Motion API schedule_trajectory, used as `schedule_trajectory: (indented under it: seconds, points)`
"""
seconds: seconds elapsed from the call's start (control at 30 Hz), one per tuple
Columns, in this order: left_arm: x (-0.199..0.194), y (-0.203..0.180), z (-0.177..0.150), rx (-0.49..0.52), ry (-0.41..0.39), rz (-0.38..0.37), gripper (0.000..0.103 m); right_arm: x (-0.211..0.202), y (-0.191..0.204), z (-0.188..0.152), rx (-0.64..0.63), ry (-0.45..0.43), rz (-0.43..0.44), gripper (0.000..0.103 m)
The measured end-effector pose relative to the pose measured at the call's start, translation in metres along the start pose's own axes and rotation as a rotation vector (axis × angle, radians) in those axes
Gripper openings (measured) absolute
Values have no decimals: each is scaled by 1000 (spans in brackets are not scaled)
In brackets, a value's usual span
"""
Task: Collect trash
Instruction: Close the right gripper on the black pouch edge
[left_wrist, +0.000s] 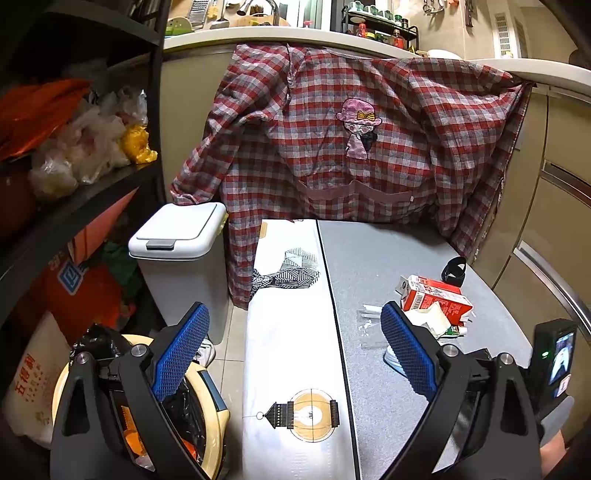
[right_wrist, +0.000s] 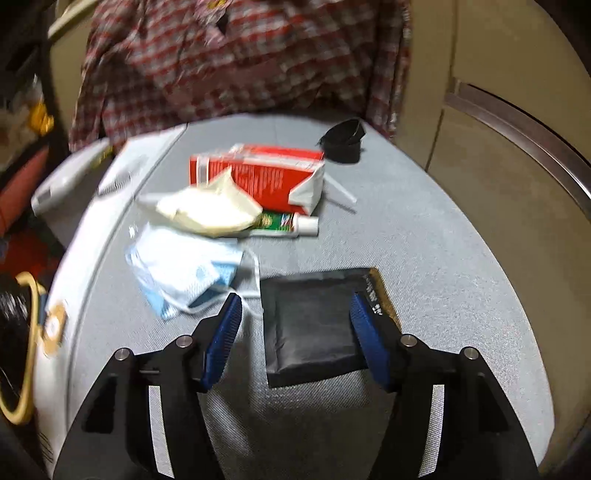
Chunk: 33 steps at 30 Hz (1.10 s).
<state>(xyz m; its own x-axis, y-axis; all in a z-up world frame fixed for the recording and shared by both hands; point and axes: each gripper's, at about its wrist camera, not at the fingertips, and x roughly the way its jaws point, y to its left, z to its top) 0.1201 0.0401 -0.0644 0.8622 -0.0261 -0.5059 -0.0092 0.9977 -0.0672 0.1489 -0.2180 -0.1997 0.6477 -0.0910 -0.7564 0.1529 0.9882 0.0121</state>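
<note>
Trash lies on the grey table (right_wrist: 424, 258): a red milk carton (right_wrist: 258, 177), crumpled cream paper (right_wrist: 210, 210), a toothpaste tube (right_wrist: 291, 225), a blue face mask (right_wrist: 181, 269) and a flat black packet (right_wrist: 314, 325). My right gripper (right_wrist: 295, 295) is open and straddles the black packet; its left pad stands clear of the packet's edge. My left gripper (left_wrist: 293, 310) is open and empty, held above the table's left edge, with the carton (left_wrist: 436, 299) just past its right finger. A cream-rimmed bin with a black liner (left_wrist: 207, 387) sits below its left finger.
A white lidded bin (left_wrist: 177, 236) stands on the floor left of the table. A plaid shirt (left_wrist: 332, 147) hangs over the counter behind. A black band (right_wrist: 345, 144) and a straw (right_wrist: 343, 192) lie by the carton. A cluttered shelf (left_wrist: 74, 184) is on the left, cabinets on the right.
</note>
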Motion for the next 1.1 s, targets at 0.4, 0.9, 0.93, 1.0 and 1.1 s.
schedule_trajectory:
  seconds: [0.4, 0.9, 0.93, 1.0, 1.1]
  points:
    - [-3, -1, -1, 8, -10, 1, 91, 2, -4, -1, 22, 22, 51, 0]
    - [-7, -9, 2, 11, -28, -26, 91, -1, -4, -12, -43, 71, 6, 74]
    - [-7, -10, 2, 14, -30, -26, 91, -1, -5, -13, -40, 67, 10, 73]
    - [-7, -9, 2, 12, -29, -27, 91, -4, -6, -12, -44, 52, 28, 42]
    - [-8, -9, 2, 8, -30, -25, 91, -6, -2, -12, -75, 44, 46, 16]
